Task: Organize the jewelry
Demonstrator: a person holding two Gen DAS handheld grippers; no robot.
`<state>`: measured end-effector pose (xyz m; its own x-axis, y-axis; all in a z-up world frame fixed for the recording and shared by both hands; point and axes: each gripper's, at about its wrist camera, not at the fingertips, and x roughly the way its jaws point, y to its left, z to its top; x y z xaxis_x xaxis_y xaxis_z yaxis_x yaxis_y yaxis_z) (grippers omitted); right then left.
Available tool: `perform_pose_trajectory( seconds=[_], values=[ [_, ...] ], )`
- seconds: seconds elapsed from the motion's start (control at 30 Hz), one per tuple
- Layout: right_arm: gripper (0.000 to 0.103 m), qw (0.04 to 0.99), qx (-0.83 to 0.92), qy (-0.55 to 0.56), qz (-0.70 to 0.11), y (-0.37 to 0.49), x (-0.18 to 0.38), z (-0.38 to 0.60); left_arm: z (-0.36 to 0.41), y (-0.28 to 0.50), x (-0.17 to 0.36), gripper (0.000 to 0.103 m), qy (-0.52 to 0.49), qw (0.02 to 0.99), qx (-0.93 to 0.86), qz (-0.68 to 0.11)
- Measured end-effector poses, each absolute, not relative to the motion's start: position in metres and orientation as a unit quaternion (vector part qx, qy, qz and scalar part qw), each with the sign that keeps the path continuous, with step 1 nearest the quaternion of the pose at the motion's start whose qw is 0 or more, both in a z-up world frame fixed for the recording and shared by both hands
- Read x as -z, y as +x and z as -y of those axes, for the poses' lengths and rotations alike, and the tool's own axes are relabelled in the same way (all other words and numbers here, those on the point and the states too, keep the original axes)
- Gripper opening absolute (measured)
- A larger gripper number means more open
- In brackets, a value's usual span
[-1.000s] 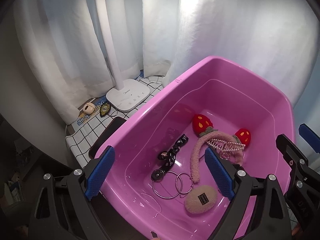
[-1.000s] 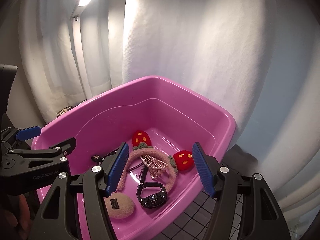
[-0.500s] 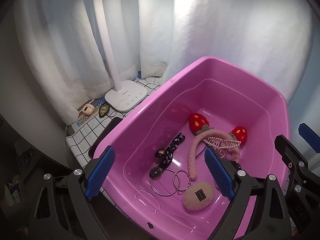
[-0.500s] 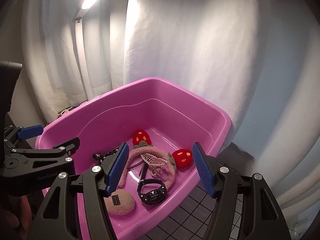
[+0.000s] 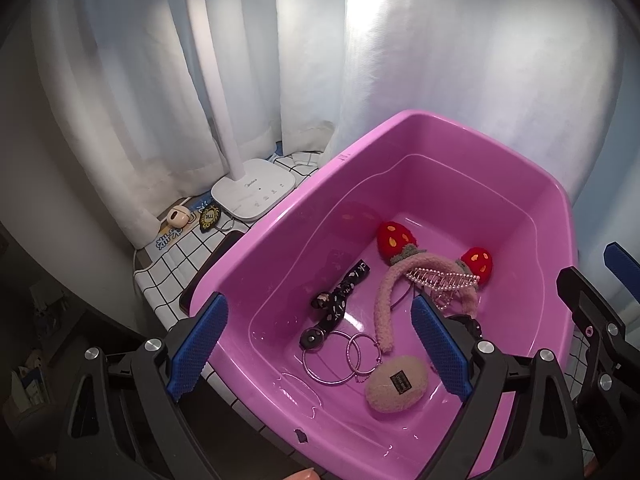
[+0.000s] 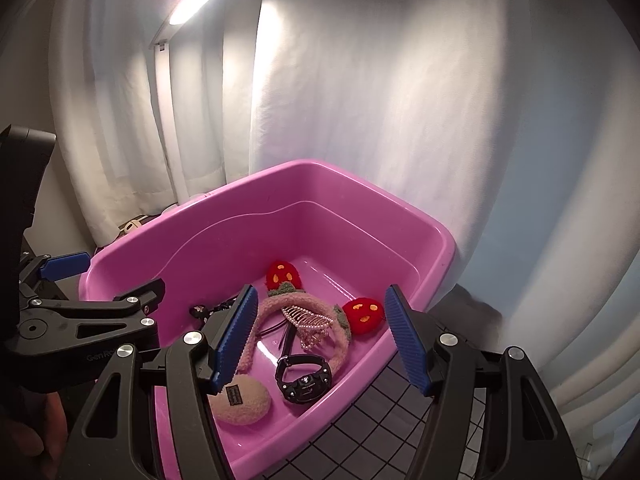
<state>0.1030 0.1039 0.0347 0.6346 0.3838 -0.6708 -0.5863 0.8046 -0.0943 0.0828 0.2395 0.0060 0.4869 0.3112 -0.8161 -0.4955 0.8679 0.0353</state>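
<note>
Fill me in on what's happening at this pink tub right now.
A person holds a gripper in each hand above a pink tub of accessories. Both the left gripper and the right gripper are open and hold nothing. In the tub lie a strawberry headband, a pearl hair claw, hoop rings, a black patterned strap, a fuzzy oval clip and a black watch. Nothing is being touched.

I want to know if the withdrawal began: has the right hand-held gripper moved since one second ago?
Yes. The right hand-held gripper has drawn back and up: the pink tub sits lower and looks smaller against the fixed curtain.
</note>
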Motion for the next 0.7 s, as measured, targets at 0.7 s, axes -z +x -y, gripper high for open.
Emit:
perform_pose_trajectory(
  seconds=[0.7],
  values=[
    [0.063,0.894,-0.27,-0.155,-0.323,0.0935,-0.0412,-0.0992,-0.2363,0.0781,-0.0126,0.093,-0.105,0.862,-0.231,-0.439]
  ],
)
